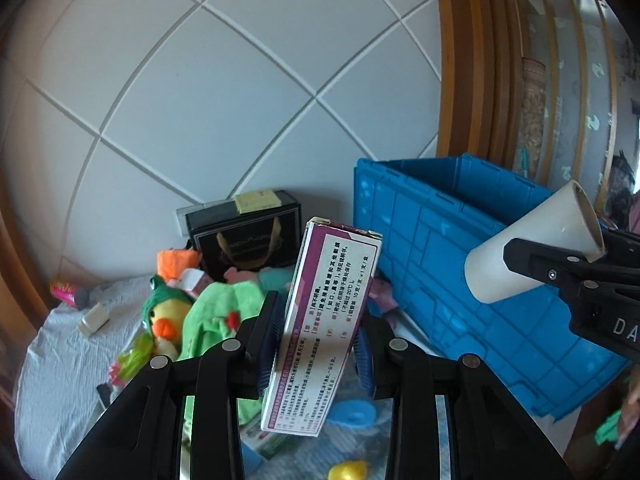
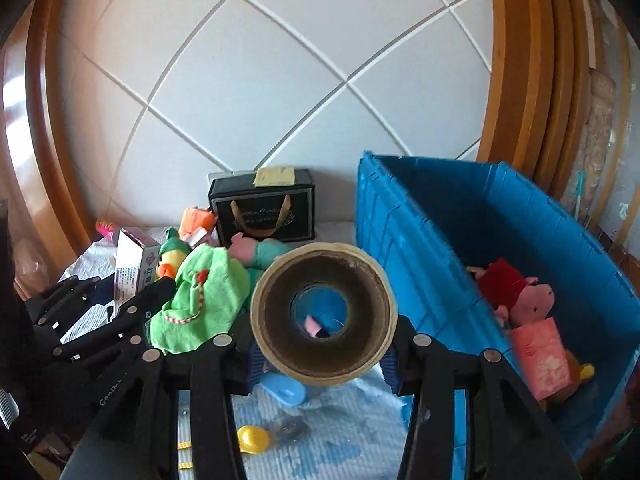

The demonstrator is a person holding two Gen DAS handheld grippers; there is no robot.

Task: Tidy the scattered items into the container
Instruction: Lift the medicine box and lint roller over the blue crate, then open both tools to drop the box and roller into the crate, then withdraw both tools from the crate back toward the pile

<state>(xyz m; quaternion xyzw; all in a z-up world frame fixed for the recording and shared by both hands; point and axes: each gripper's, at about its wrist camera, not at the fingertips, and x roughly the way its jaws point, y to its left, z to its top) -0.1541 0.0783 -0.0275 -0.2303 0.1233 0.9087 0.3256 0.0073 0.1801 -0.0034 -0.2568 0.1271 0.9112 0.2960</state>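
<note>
Both grippers are lifted above the bed and each one carries something.

From the left wrist camera, the left gripper (image 1: 318,336) has its jaws pressed together on a purple and white medicine box (image 1: 324,320) with printed Chinese text. The box stands almost upright between the blue pads, leaning a little to the right. To its right is the blue plastic crate (image 1: 440,232), open at the top, standing on the light bed cover (image 1: 60,360). The right gripper (image 1: 568,276) comes in from the right edge, clamped on a white roll with a cardboard core (image 1: 532,240), which hangs in front of the near wall of the crate. Behind the box lie a green cloth (image 1: 216,312), a yellow duck plush with a green hood (image 1: 166,312), an orange plush (image 1: 176,260) and a black gift bag (image 1: 248,236) against the white panelled wall (image 1: 200,100). A small white bottle (image 1: 93,320) and a pink tube (image 1: 66,292) lie far to the left.

From the right wrist camera, the right gripper (image 2: 324,344) holds the roll (image 2: 324,312) by its sides, with the hollow end facing the camera. The crate (image 2: 460,208) is just to the right; inside it lie a pink pig plush in a red dress (image 2: 516,292) and a pink packet (image 2: 540,356). The left gripper (image 2: 132,304) shows at the left with the medicine box (image 2: 134,264). A yellow spoon (image 2: 250,438) lies on the cover below.
</note>
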